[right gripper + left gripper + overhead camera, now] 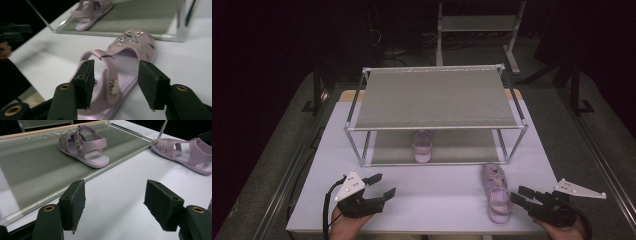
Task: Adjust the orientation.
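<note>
The near sandal lies flat on the desk, just ahead of its front edge and just outside the rack corner post. The right tool stands open, jaws straddling the heel strap without contact. The left tool stands open over bare desk. The second sandal sits on the rack's lower shelf.

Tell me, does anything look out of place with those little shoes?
One pink sandal sits on the rack's lower shelf, while its mate lies on the white table in front of the rack, apart from it, beside the open right gripper. Nothing looks damaged or spilled.
</note>
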A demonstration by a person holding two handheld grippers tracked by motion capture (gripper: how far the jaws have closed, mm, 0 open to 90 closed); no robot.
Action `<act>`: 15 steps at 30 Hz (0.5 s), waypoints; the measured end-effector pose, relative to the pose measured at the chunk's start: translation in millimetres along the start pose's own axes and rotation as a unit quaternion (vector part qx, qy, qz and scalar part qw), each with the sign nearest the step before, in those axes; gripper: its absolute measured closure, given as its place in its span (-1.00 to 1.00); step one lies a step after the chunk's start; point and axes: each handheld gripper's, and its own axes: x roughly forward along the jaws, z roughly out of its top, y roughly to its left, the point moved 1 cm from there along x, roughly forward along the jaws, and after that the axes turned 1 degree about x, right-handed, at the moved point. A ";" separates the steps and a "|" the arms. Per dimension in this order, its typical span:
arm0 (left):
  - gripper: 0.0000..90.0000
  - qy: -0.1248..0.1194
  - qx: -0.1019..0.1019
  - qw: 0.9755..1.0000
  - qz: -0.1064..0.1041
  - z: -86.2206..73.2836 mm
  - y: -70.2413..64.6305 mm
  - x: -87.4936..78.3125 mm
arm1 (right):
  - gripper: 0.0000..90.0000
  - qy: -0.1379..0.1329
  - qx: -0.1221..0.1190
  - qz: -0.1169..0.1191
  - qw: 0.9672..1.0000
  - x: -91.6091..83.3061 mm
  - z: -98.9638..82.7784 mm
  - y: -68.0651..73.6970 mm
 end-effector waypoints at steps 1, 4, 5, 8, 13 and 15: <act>-0.27 0.001 0.000 1.000 0.000 0.0 0.3 0.0 | 0.02 0.002 0.005 0.008 1.000 1.2 0.0 0.6; -0.27 0.001 -0.001 1.000 0.001 -0.3 0.6 0.1 | 0.00 0.002 0.023 0.029 0.999 5.1 -0.3 -0.2; -0.27 0.001 -0.001 1.000 0.000 -0.3 0.7 0.0 | 0.00 0.000 0.033 0.038 0.999 6.2 -0.5 -1.4; -0.27 0.001 -0.001 1.000 0.000 -0.3 0.9 -0.6 | 0.00 -0.007 0.082 0.065 0.995 10.0 -2.1 -7.8; -0.27 -0.001 -0.001 1.000 0.001 -0.1 1.9 -1.6 | 0.01 -0.015 0.125 0.075 0.989 12.4 -6.2 -16.2; -0.27 -0.001 -0.003 1.000 0.000 -0.4 2.2 -1.4 | 0.01 -0.019 0.130 0.076 0.988 13.0 -9.0 -18.0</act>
